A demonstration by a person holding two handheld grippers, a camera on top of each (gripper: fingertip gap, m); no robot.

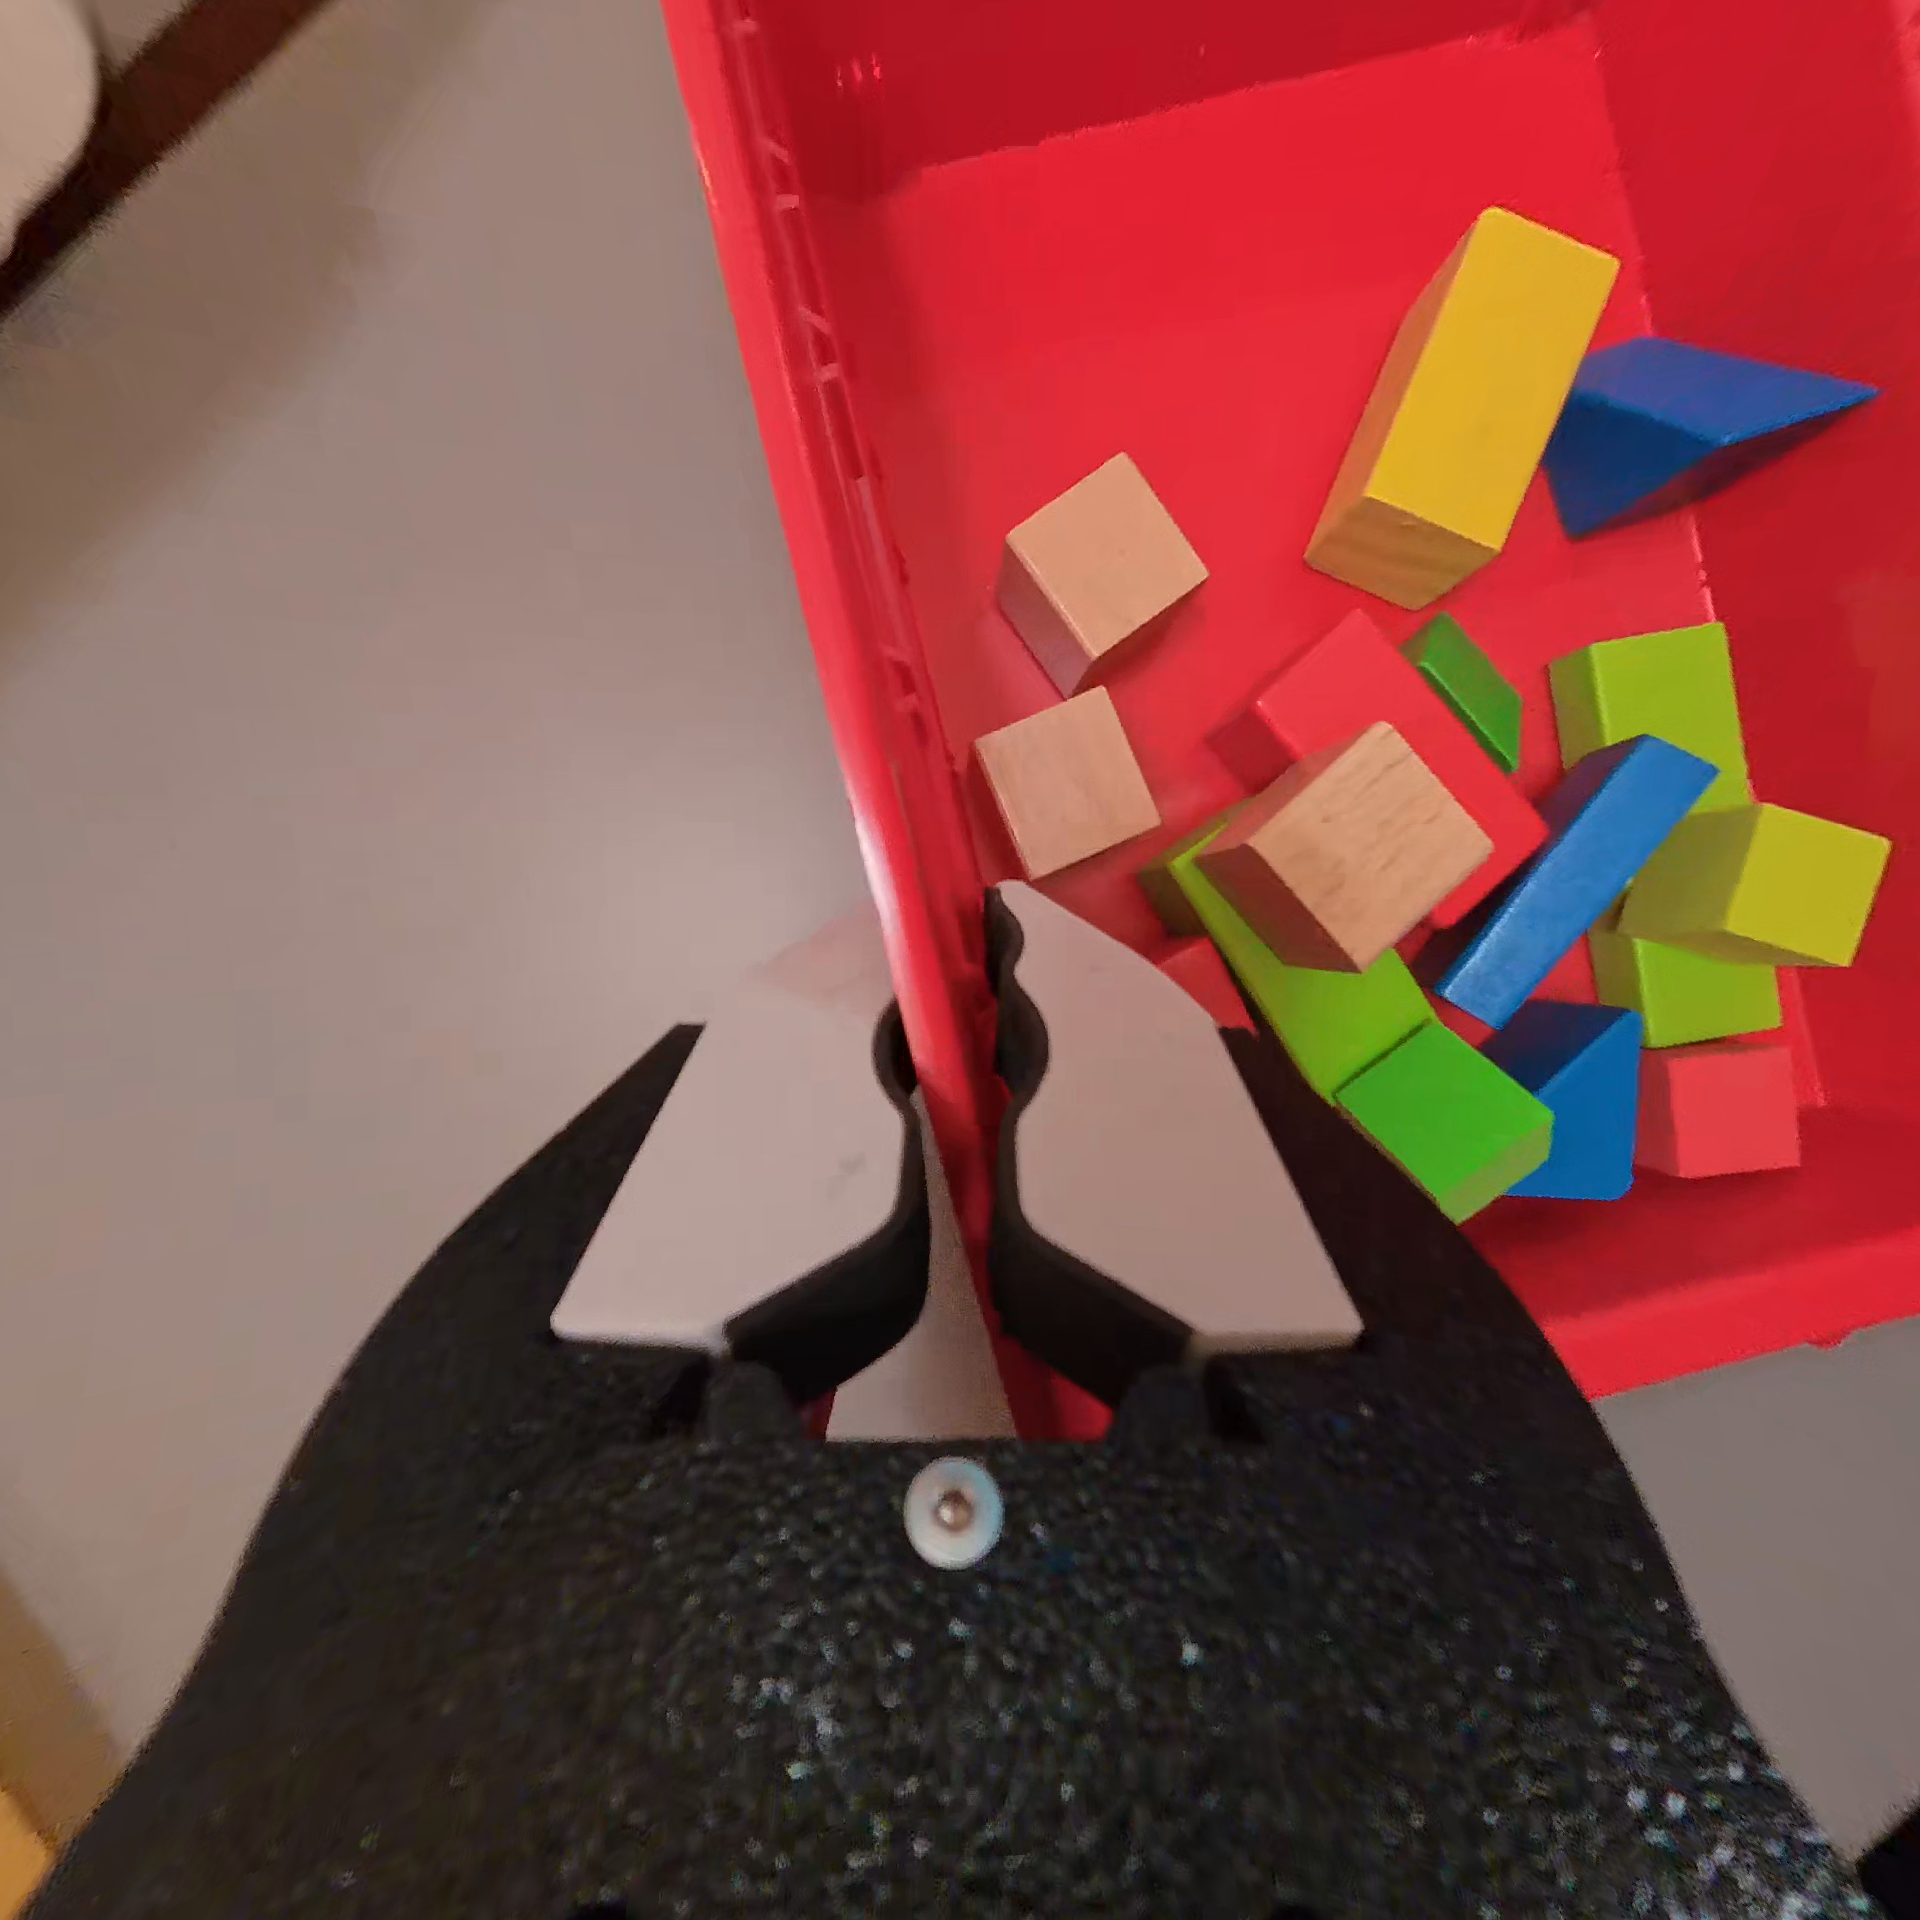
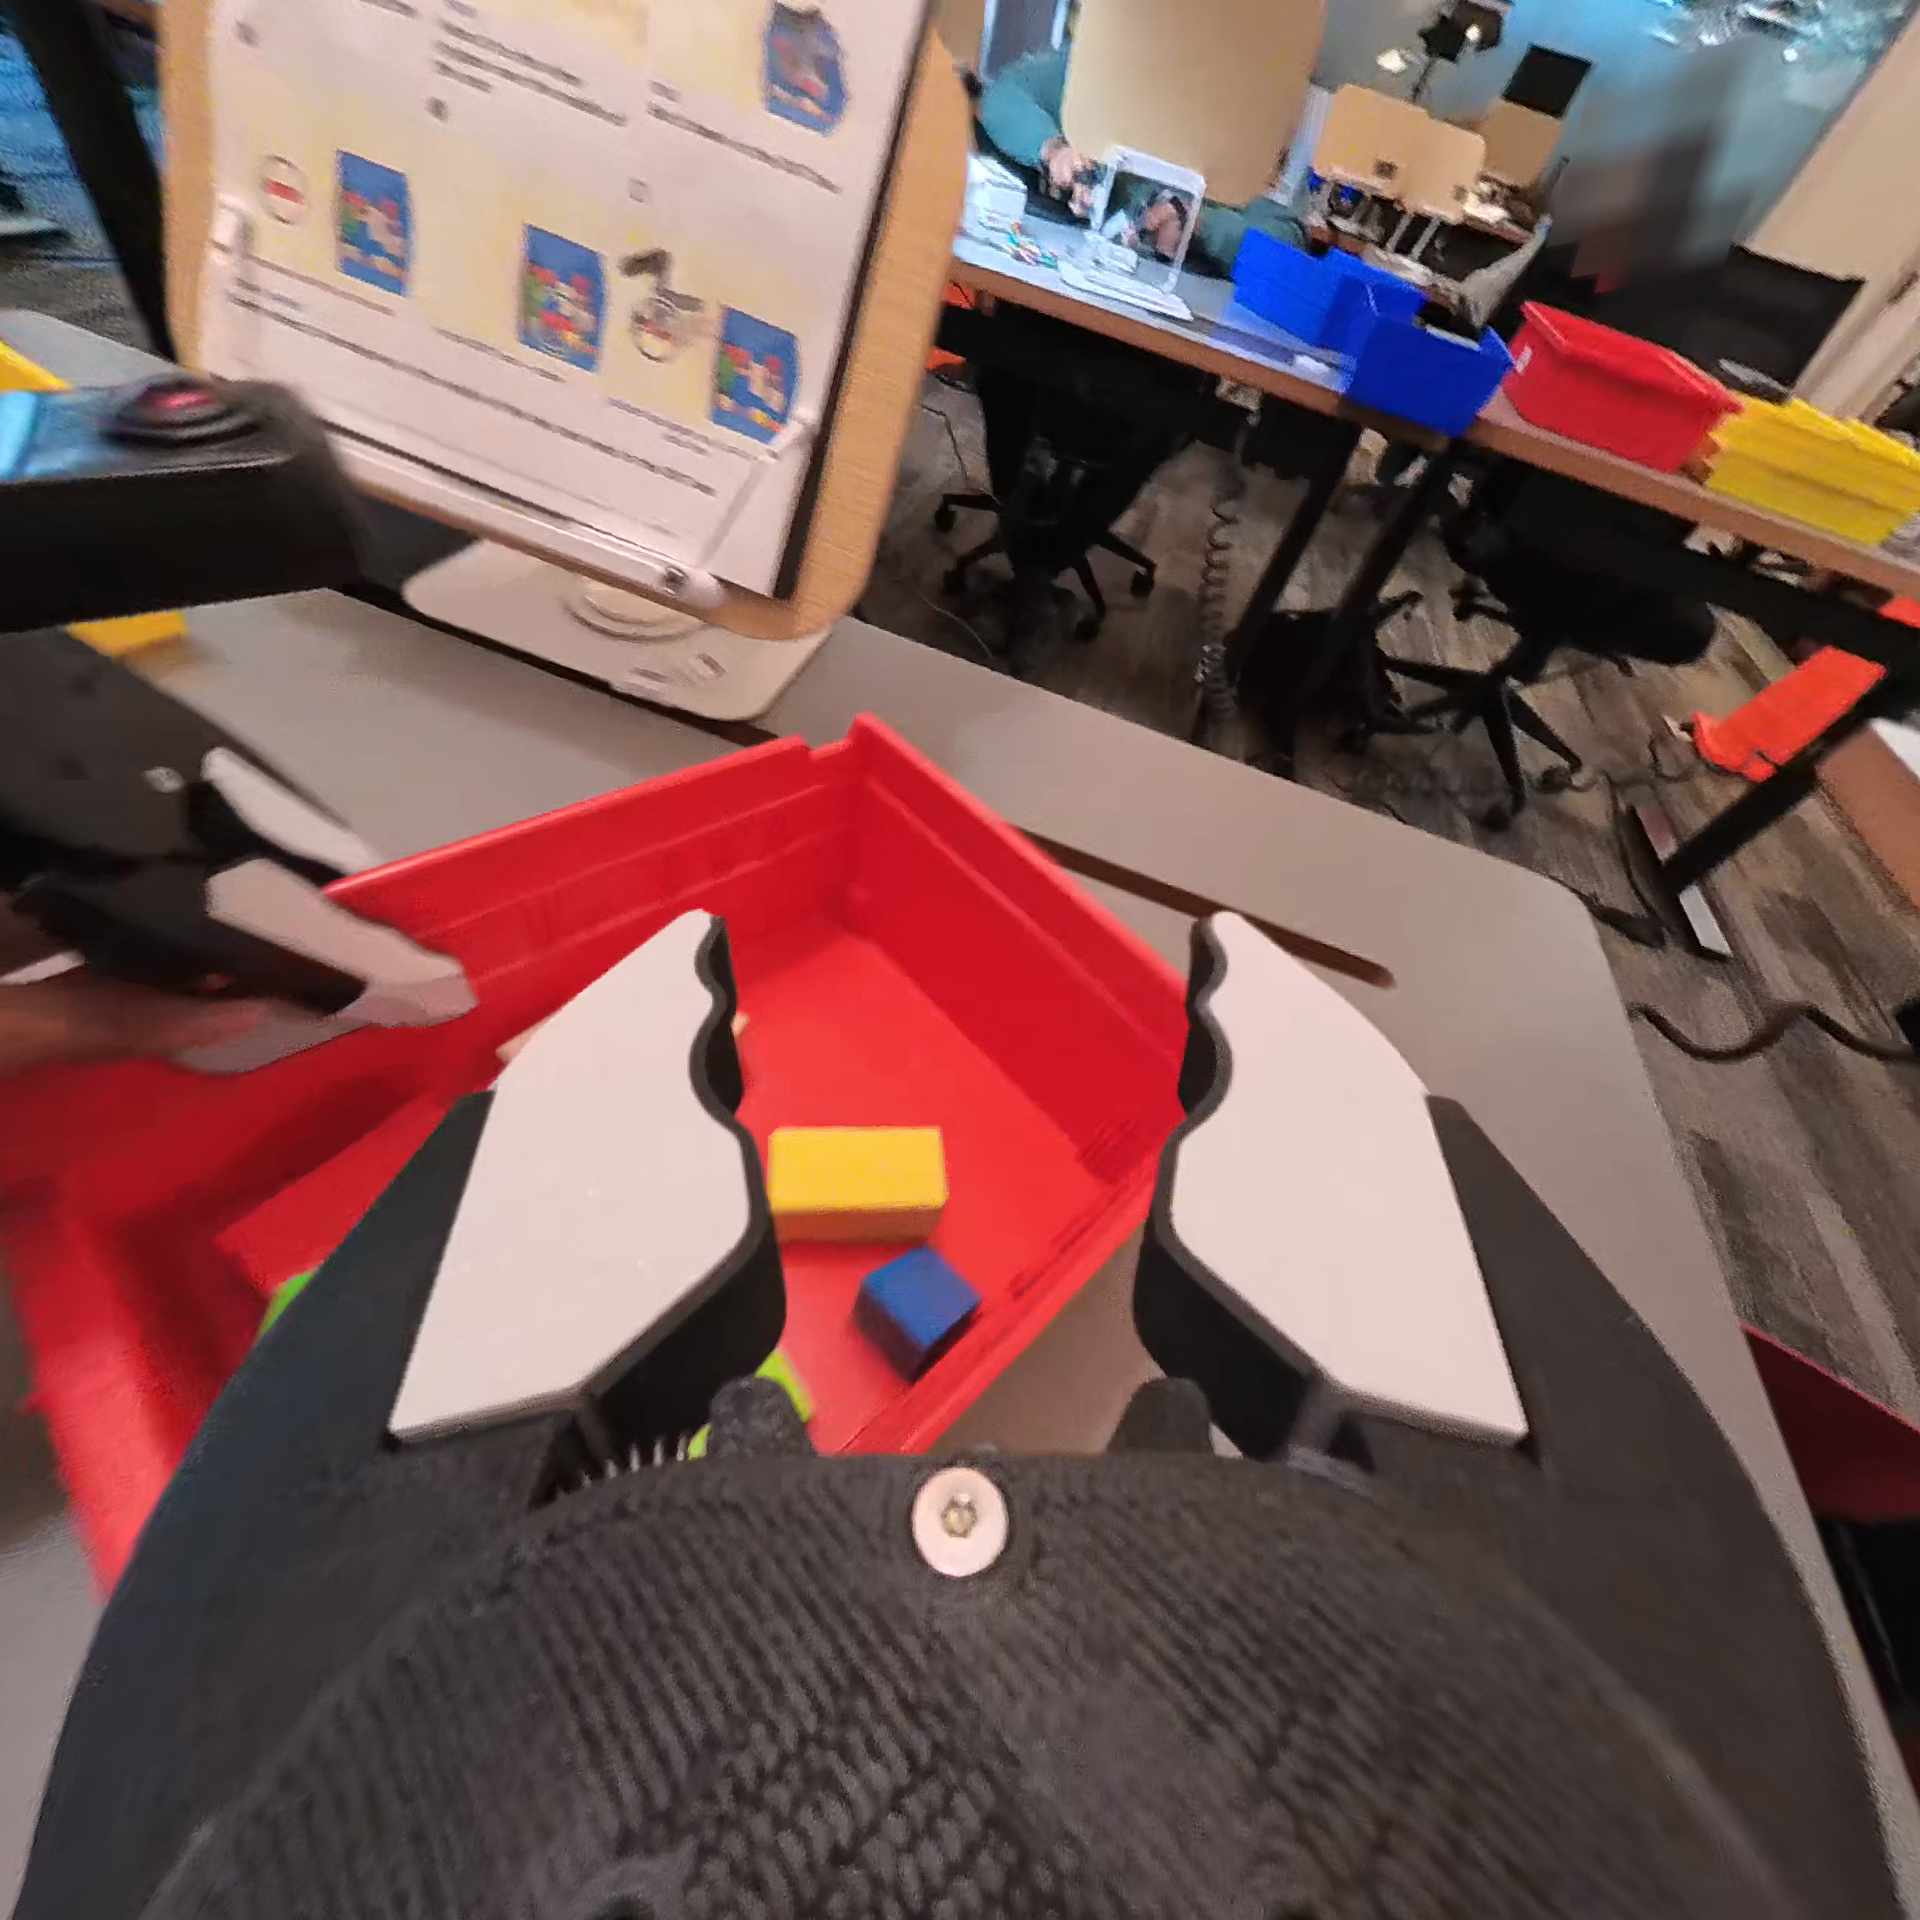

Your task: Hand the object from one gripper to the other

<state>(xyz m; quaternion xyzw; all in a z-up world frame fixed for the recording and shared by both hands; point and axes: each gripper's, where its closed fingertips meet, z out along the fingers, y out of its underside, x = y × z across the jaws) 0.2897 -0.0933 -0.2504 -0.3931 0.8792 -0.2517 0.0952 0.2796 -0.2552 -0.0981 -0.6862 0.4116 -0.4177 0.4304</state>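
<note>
- Left wrist view: the left gripper (image 1: 961,997) was clamped on the red bin (image 1: 1247,312) side wall.
- The right gripper (image 2: 951,997) was held wide apart over the bin, unloaded.

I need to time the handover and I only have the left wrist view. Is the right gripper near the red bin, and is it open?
Observer: Yes. The right gripper is wide open with nothing in it, and it hovers above the red bin.
Operator: Which part of the bin is it over?
Observer: The end with the yellow block and the blue block. The bin's wall on that side runs between its fingers, and I see no contact.
Operator: Is anything behind the bin?
Observer: A board with a printed sheet stands on the table beyond it.
</note>
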